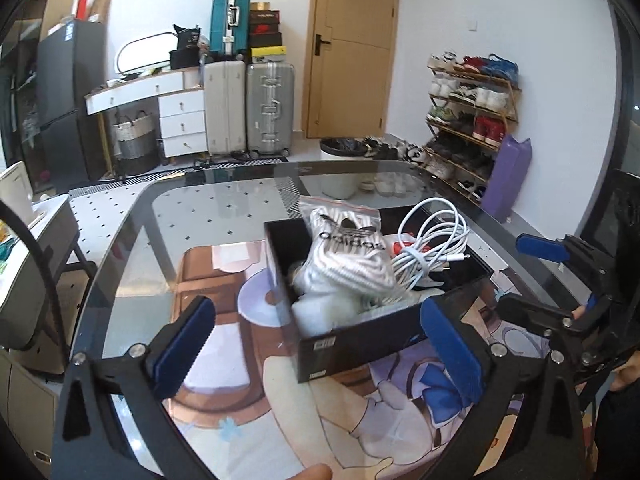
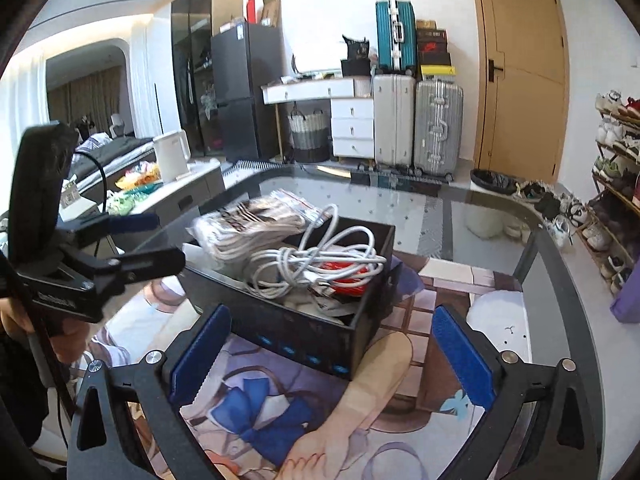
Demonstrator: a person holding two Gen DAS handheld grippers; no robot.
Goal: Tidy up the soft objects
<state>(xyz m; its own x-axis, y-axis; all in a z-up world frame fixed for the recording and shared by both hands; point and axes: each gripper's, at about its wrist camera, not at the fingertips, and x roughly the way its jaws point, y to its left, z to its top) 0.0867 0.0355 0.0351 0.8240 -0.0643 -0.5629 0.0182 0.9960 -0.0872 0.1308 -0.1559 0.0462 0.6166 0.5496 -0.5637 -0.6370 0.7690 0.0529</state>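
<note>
While both my grippers, left [image 1: 320,344] and right [image 2: 332,352], gape wide and empty at lower frame, neither touches the box [image 1: 360,344]. Bagged socks [image 1: 352,252] and cable [image 1: 428,248] fill it, mid-frame.

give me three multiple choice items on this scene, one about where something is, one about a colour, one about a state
1. Where is the coiled white cable?
A. inside the black box
B. on the floor by the shoe rack
C. hanging on the door

2. What colour are the pads of the tongs?
A. red
B. blue
C. yellow

3. How do the right tongs stand?
A. shut on the cable
C. shut on the bagged socks
B. open, holding nothing

Answers:
1. A, the cable lies in the black box beside the bagged socks.
2. B, both pads show blue.
3. B, the pads stand wide apart in front of the box, touching nothing.
</note>
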